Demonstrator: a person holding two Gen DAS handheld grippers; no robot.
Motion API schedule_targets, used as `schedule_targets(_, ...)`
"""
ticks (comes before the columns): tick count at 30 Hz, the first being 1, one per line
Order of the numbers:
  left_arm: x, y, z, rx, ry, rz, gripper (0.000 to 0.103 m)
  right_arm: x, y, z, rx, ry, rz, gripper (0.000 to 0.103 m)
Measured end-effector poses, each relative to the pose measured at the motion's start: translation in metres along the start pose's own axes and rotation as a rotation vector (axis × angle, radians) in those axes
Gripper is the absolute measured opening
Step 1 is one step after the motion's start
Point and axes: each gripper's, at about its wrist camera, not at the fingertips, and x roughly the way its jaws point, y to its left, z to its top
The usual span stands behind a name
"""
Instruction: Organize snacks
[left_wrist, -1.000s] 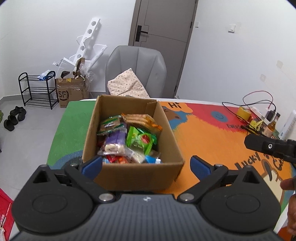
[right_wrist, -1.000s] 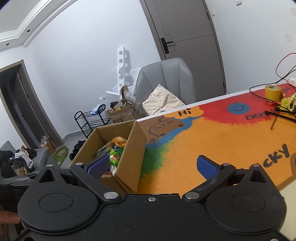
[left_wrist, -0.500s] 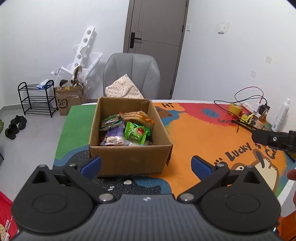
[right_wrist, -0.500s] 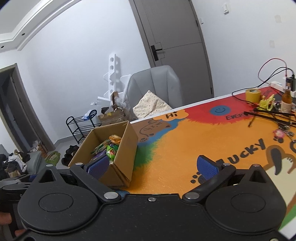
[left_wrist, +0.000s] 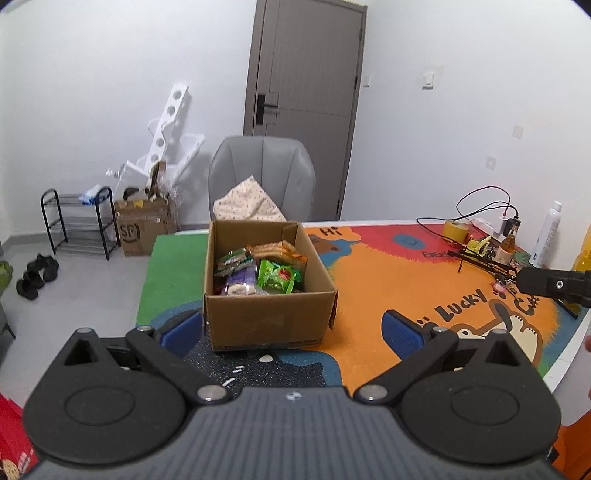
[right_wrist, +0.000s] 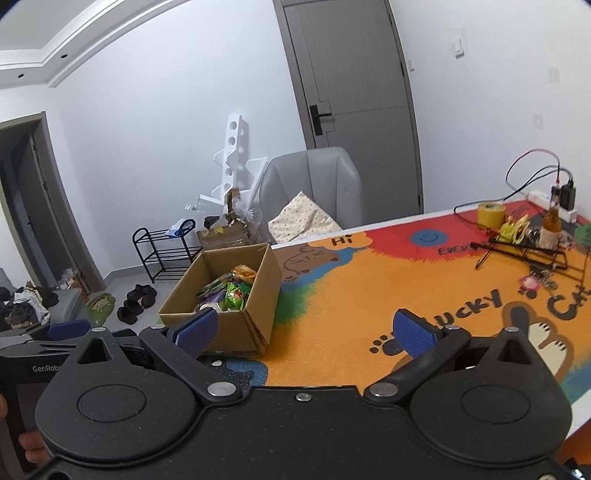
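Seemingly nearly done: snacks (left_wrist: 264, 271) sit piled inside the cardboard box (left_wrist: 269, 317) at twelve o'clock on the tabletop (left_wrist: 369, 295); left gripper (left_wrist: 291, 332) and right gripper (right_wrist: 304, 332) both gape empty.

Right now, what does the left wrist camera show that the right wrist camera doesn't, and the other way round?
Only the left wrist view shows the white spray bottle at the table's far right and a red package at the lower left corner. Only the right wrist view shows the open dark doorway and the clothes pile on the floor. Both show the cardboard box of snacks, the grey chair, the yellow tape roll and each camera's own open tongs.
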Motion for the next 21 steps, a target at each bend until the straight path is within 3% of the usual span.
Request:
schedule_targets(9, -0.021, -0.012, -0.002, 0.026, -0.027, -0.020, 0.103, -0.028, -0.001, 0.000, -0.022, -0.017, -0.015, 0.103)
schedule_targets(21, -0.023, -0.013, -0.006, 0.032, -0.014, -0.027, 0.103, -0.028, 0.001, -0.002, -0.031, -0.010, -0.006, 0.103)
